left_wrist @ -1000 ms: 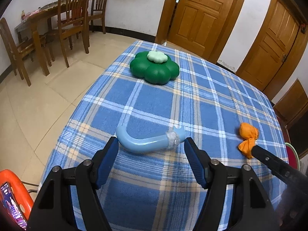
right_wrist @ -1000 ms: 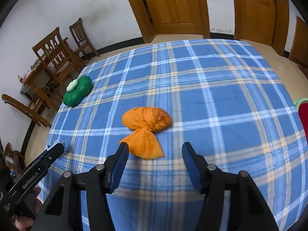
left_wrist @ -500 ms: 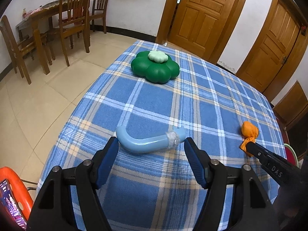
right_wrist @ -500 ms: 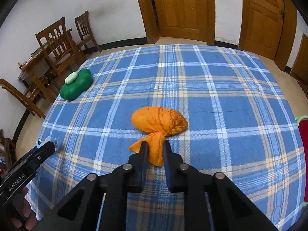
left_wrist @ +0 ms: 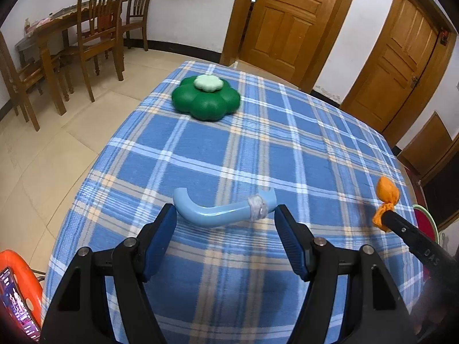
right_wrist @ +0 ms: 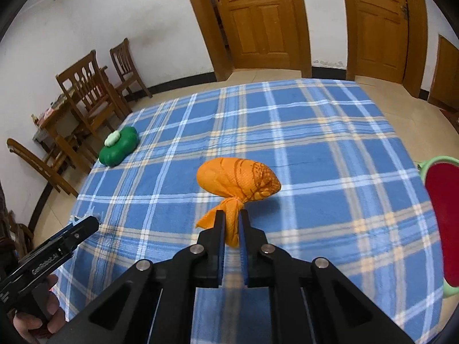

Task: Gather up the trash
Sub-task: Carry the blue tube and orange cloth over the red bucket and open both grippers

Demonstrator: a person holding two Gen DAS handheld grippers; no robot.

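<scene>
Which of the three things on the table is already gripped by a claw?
The orange tied bag: the right claw is shut on its knotted tail. The blue curved handle lies ungripped and the green flower-shaped box sits untouched.

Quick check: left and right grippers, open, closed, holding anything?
Left gripper: open, holding nothing, light-blue curved handle just ahead.
Right gripper: closed on orange bag tail.

Even, soft indoor light, faint shadows, strong fisheye bending and dark corners.
</scene>
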